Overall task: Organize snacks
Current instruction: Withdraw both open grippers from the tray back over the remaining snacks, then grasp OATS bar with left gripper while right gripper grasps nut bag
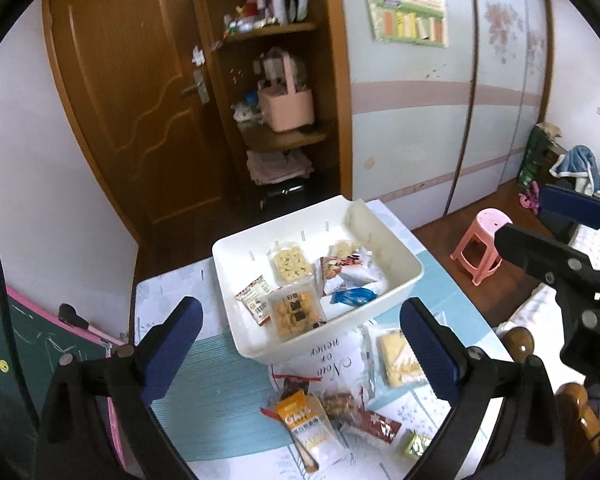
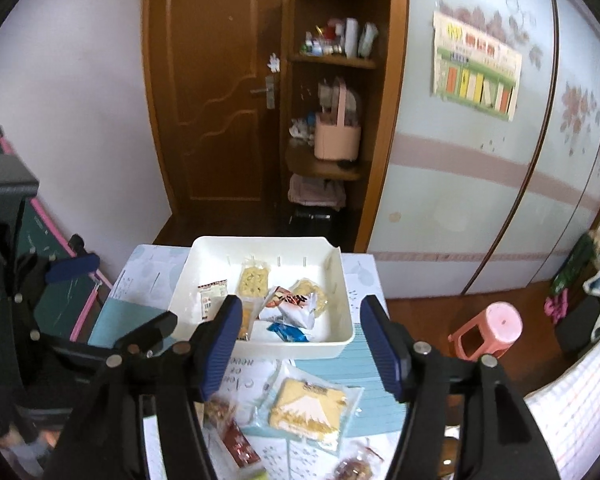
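Both tongs are spread and hold nothing. The white bin (image 1: 396, 280) stands at the far side of the worktop (image 1: 220, 412) and already contains several snack packets. The loose snacks lie in front of it. The yellow wafer pack (image 2: 308, 408) lies just below and ahead of the right tongs (image 2: 304, 344), a little tilted, so the right hand seems the nearer. The orange packet (image 1: 300, 424) lies between the fingers of the left tongs (image 1: 300, 344), with its long axis pointing roughly toward the camera.
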The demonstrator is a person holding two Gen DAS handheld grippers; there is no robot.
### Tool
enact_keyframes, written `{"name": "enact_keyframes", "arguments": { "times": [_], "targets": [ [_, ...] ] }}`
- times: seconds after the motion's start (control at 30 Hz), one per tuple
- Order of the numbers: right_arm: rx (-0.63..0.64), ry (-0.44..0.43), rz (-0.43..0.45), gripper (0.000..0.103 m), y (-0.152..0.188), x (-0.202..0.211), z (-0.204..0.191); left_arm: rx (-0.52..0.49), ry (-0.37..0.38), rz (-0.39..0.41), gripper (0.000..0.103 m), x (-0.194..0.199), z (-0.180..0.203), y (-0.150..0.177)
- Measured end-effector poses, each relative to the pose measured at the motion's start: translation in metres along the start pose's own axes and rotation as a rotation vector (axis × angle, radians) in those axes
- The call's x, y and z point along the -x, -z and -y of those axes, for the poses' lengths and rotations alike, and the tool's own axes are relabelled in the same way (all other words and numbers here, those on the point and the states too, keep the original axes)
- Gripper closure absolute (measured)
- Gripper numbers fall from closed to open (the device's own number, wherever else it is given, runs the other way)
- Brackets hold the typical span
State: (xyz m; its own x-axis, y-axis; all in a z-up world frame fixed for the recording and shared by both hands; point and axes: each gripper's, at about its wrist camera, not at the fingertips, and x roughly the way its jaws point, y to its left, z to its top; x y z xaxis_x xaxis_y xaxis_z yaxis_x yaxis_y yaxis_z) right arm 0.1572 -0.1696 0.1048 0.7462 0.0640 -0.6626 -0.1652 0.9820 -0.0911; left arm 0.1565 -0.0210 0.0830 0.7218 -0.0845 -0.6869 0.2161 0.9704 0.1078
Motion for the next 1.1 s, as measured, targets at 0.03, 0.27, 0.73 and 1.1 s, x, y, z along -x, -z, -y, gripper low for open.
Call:
{"name": "enact_keyframes", "arguments": {
  "times": [0.03,0.27,0.73,1.1],
  "targets": [
    [0.014,0.0,0.007,0.037,0.005,0.009,-0.001,-0.008,0.003,0.01,0.002,0.007,0.001,0.004],
    [0.058,-0.011,0.039,0.034,0.052,0.053,-0.002,-0.064,0.029,0.031,0.002,0.041,0.008,0.046],
    [-0.087,0.034,-0.164,0.031,0.182,-0.004,0.025,0.031,0.047,-0.163,0.002,-0.032,-0.003,0.151],
    [-0.396,0.054,-0.408,0.031,0.26,-0.089,0.088,0.276,0.054,-0.378,0.002,-0.128,-0.012,0.206]
  ]
}}
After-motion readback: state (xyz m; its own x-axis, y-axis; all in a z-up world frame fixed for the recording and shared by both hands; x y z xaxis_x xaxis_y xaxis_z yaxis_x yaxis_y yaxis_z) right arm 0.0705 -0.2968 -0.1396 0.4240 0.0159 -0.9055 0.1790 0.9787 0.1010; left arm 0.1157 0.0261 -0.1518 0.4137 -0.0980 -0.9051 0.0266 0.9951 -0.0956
